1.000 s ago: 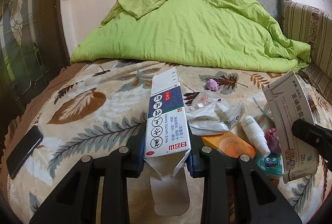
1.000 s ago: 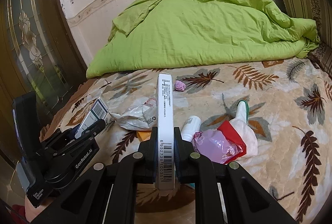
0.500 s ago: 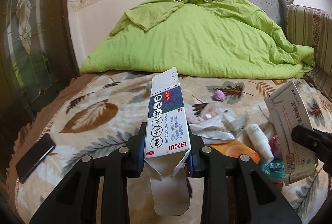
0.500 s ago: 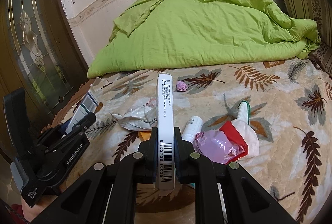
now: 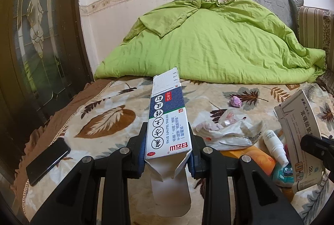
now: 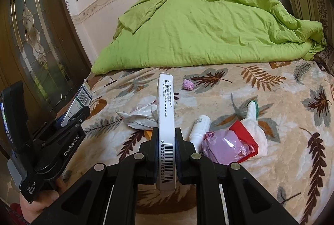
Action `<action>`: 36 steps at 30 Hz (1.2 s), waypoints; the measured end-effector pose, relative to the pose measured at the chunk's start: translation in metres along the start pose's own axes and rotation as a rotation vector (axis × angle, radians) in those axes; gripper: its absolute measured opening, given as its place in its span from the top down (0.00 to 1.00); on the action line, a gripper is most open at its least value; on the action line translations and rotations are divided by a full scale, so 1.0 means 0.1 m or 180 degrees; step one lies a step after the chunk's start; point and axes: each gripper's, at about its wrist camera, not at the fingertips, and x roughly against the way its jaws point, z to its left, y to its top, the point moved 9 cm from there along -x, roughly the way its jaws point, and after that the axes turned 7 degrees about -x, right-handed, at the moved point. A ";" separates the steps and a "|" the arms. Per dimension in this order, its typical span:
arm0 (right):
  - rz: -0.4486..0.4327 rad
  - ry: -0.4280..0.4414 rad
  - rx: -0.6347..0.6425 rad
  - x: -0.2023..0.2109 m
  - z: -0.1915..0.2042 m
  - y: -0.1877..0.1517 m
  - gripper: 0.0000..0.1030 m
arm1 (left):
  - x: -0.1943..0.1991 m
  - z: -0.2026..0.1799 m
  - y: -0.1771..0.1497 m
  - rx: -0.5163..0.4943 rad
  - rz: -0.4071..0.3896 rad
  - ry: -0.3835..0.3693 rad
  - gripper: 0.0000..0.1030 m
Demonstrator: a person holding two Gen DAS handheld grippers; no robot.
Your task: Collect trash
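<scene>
Two cartons lifted clear of the bed [image 5: 117,99], so collecting well begun but nowhere near finished. Left tool [image 5: 168,152] clenched on a blue-and-white medicine box [image 5: 167,120], end flap hanging open toward the camera, the box held above the leaf-patterned blanket. Right tool [image 6: 166,152] clamped on a slim white carton [image 6: 166,116], narrow barcode edge up, raised over the litter. No bin or bag for the trash visible in either view, so hard to judge where these two will go. Left on the blanket, clustered close together: a crumpled white wrapper [image 6: 142,116], a small white bottle [image 6: 198,129] lying on its side just beside a pink plastic bag [image 6: 223,145], with a red scrap [image 6: 244,133] and a white sock-like piece with a green tip [image 6: 254,118] touching it, an orange packet [image 5: 250,158] partly under the wrapper, and a small teal item [image 5: 284,172] at the bottle's nozzle. Farther off, alone near the green duvet [image 6: 208,26], a small purple wad [image 6: 187,84]. Well apart at the bed's left edge, a black phone [image 5: 48,160], probably not trash. By this count, most of the job remaining.
</scene>
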 end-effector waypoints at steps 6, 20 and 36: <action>0.0002 0.0002 0.0006 -0.01 0.01 -0.01 0.86 | 0.00 0.01 0.00 0.0007 -0.0006 -0.0003 0.71; 0.0003 0.0001 0.0006 -0.01 0.00 -0.01 0.86 | 0.04 -0.04 0.02 -0.0019 -0.0031 -0.0028 0.71; -0.0049 -0.0043 -0.0059 0.04 -0.08 0.03 0.86 | 0.10 -0.19 0.05 0.0081 -0.0116 -0.0483 0.71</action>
